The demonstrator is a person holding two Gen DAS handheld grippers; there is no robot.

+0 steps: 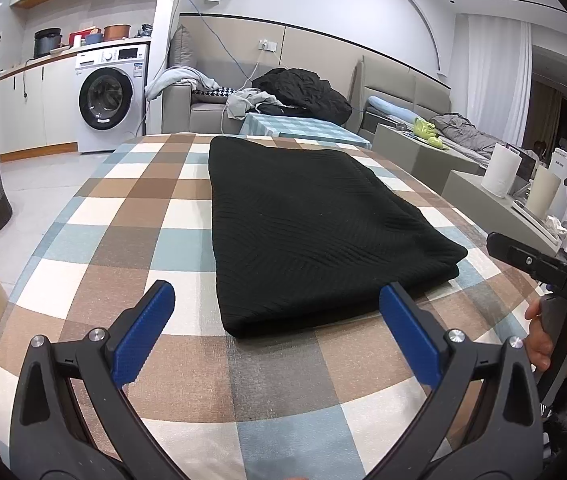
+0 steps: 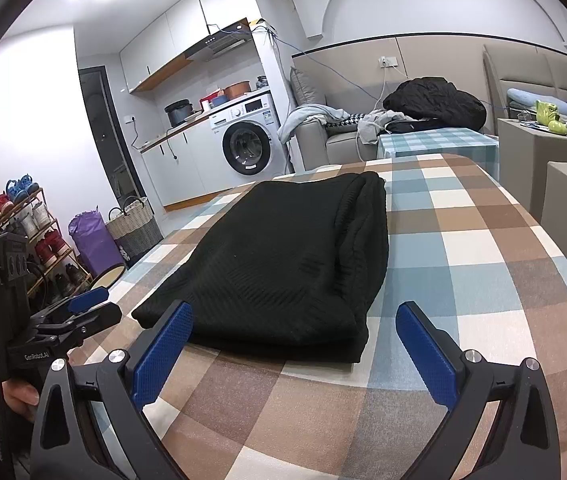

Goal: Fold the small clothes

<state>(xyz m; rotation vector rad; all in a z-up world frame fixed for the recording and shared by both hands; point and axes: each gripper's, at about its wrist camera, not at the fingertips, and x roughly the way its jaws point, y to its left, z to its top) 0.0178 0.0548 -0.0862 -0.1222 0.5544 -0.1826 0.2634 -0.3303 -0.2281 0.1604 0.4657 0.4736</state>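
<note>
We noted a black ribbed knit garment, folded into a long rectangle, lying flat on the table covered with a brown, blue and cream checked cloth. It ran lengthwise from near the table's front edge toward the far edge, roughly midway between the left and right edges. Its layered fold edges showed along the right side in the right wrist view.

The left gripper had its blue-padded jaws spread wide and gripped nothing; it sat just short of the garment's near end, the right-hand pad overlapping that end in the view. The right gripper was likewise wide apart and empty, near the same end, its left pad in front of the garment's near corner. We could not tell whether either pad touched the fabric.

A hand gripped the right gripper's handle beyond the table's right edge.
</note>
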